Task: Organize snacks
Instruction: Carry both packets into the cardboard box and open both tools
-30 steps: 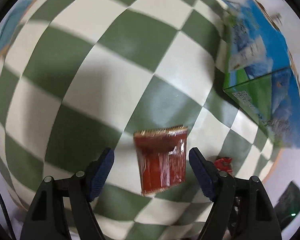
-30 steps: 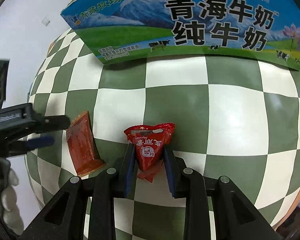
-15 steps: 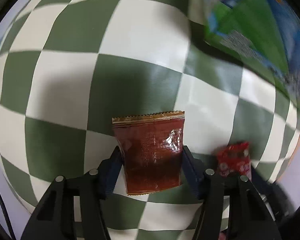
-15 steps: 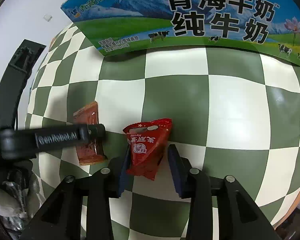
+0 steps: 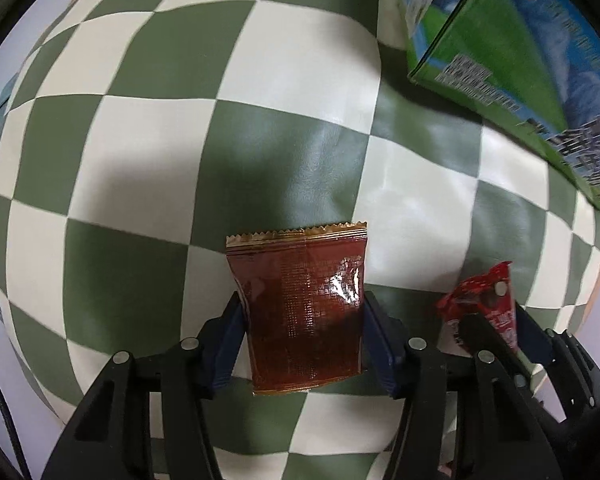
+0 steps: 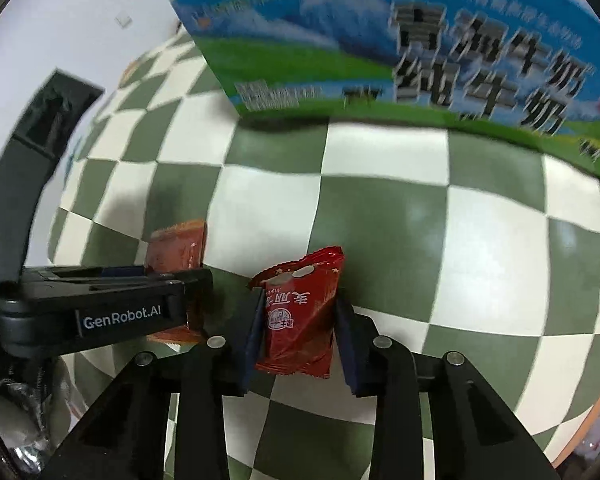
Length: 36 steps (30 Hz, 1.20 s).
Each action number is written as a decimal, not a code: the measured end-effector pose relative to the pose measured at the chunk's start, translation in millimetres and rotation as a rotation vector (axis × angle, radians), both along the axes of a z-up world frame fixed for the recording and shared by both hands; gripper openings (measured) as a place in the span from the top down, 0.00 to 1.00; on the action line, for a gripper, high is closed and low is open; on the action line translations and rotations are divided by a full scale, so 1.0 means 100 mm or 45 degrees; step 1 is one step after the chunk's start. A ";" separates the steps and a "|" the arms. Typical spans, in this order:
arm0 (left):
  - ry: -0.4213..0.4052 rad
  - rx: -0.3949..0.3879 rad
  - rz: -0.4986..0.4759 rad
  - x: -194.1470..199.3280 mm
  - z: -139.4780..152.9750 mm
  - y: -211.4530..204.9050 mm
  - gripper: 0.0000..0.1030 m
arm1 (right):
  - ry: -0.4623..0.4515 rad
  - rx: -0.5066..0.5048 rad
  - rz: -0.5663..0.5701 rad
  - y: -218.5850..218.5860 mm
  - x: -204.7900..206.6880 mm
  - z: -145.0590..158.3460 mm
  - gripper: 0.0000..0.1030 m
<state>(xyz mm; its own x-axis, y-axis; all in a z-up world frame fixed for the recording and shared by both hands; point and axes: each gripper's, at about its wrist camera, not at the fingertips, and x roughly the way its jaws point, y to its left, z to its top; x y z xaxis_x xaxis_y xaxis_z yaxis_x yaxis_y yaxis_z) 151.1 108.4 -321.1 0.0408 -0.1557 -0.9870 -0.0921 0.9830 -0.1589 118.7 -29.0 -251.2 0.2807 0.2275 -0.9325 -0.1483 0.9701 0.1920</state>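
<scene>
A dark red-brown flat snack packet (image 5: 306,312) with a gold serrated top edge sits between the fingers of my left gripper (image 5: 302,340), which is shut on its sides. It also shows in the right wrist view (image 6: 178,248), partly hidden behind the left gripper's body. A bright red snack packet (image 6: 300,312) with white print sits between the fingers of my right gripper (image 6: 298,340), which is shut on it. The red packet also shows at the lower right of the left wrist view (image 5: 486,300). Both packets are over the green and white checkered tablecloth (image 5: 160,128).
A large blue and green milk carton box (image 6: 400,48) stands at the far side of the table, also at the upper right in the left wrist view (image 5: 512,56). The table's edge (image 6: 588,428) curves at the lower right. White wall lies behind.
My left gripper closed on the dark red-brown packet, having been wide open around it. My right gripper still holds the red packet. Both grippers moved closer to the milk box.
</scene>
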 end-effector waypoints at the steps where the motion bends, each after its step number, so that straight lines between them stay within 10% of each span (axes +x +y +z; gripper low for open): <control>1: -0.013 -0.009 0.000 0.06 0.06 0.05 0.48 | -0.024 0.022 -0.008 -0.04 -0.02 0.10 0.65; 9: -0.271 -0.167 -0.074 0.05 1.21 -0.18 0.48 | -0.231 0.154 -0.069 -0.45 -0.02 1.06 0.66; 17: -0.444 -0.202 -0.192 0.88 2.11 -0.69 0.48 | -0.391 0.187 -0.213 -1.05 0.41 1.81 0.65; 36: -0.171 -0.108 -0.244 2.77 1.31 -1.50 0.48 | -0.130 -0.014 -0.400 -2.13 2.29 1.23 0.60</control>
<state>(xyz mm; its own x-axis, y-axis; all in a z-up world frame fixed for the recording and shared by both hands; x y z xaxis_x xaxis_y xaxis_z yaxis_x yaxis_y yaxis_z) 427.8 -41.5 -189.8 0.1323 -0.2552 -0.9578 0.1222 0.9631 -0.2398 347.9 -242.1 -128.2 0.4280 0.1048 -0.8977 0.1408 0.9734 0.1807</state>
